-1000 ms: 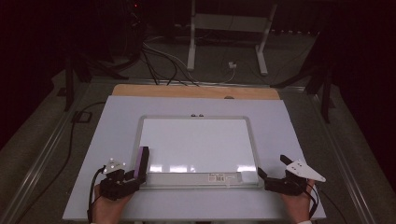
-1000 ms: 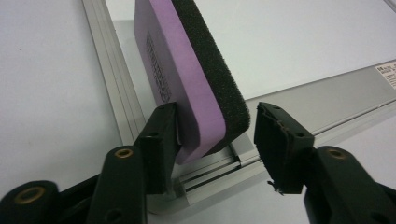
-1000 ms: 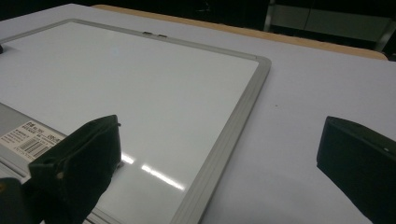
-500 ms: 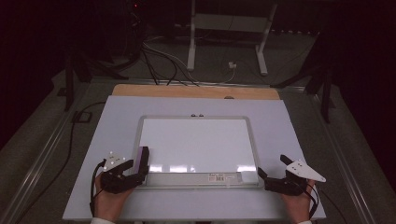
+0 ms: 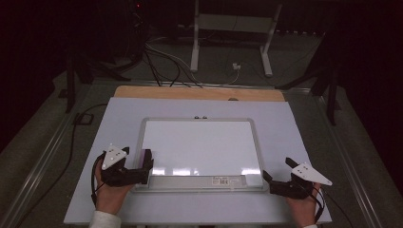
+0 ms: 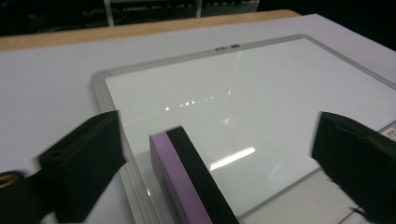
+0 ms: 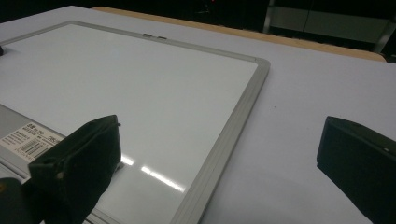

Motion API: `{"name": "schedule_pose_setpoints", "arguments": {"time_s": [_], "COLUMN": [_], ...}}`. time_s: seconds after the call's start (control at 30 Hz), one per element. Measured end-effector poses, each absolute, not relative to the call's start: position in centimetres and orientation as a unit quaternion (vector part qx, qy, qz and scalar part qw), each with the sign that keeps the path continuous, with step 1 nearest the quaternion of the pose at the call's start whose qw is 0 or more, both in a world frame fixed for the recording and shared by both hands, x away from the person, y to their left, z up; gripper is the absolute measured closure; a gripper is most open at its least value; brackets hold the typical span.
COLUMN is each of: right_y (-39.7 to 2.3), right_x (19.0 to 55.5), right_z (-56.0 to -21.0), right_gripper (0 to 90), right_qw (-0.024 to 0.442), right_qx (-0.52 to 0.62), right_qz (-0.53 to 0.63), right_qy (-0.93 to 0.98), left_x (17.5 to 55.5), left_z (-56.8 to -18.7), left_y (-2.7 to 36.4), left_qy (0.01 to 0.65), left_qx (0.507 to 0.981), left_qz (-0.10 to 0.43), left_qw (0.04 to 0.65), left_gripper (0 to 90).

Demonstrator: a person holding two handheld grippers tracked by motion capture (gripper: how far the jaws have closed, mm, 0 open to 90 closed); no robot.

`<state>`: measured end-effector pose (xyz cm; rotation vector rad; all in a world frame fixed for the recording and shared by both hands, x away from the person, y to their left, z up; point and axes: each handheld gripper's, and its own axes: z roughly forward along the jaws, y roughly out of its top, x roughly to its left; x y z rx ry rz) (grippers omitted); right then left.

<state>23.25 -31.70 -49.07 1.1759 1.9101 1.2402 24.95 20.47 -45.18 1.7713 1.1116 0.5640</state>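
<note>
On whiteboard [image 5: 202, 147], eraser [image 6: 189, 179] now lies flat; left tongs [image 6: 219, 158] just opened.

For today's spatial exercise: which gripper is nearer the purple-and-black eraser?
Left. The left gripper has its open jaws on either side of the eraser, not pressing it. The right gripper sits at the whiteboard's opposite near corner.

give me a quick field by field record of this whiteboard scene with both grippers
surface: pale sheet over a wooden table
whiteboard: lies flat, blank, grey frame
eraser: purple and black, on the whiteboard's near left corner
left gripper: jaws have just been opening; they stand wide on either side of the eraser, pads apart from it
right gripper: jaws open, nothing between them, at the whiteboard's near right corner
barcode label: on the near frame strip
</note>
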Motion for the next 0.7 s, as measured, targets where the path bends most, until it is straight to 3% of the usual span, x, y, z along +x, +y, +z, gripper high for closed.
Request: {"name": "schedule_pose_setpoints", "arguments": {"time_s": [0.3,0.7], "right_y": [-31.7,-31.8], "right_x": [23.2,23.1], "right_z": [-49.0,-48.8], "right_gripper": [0.2,0.2], "right_qw": [0.286,0.29], "right_qx": [0.437,0.428], "right_qz": [0.467,0.475], "right_qy": [0.714,0.712], "left_x": [24.7,24.3], "left_z": [-45.1,-46.2], "left_y": [21.5,23.5], "left_qy": [0.429,0.429], "left_qx": [0.715,0.7], "left_qz": [0.276,0.301], "left_qw": [0.478,0.486], "left_gripper": [0.6,0.6]}}
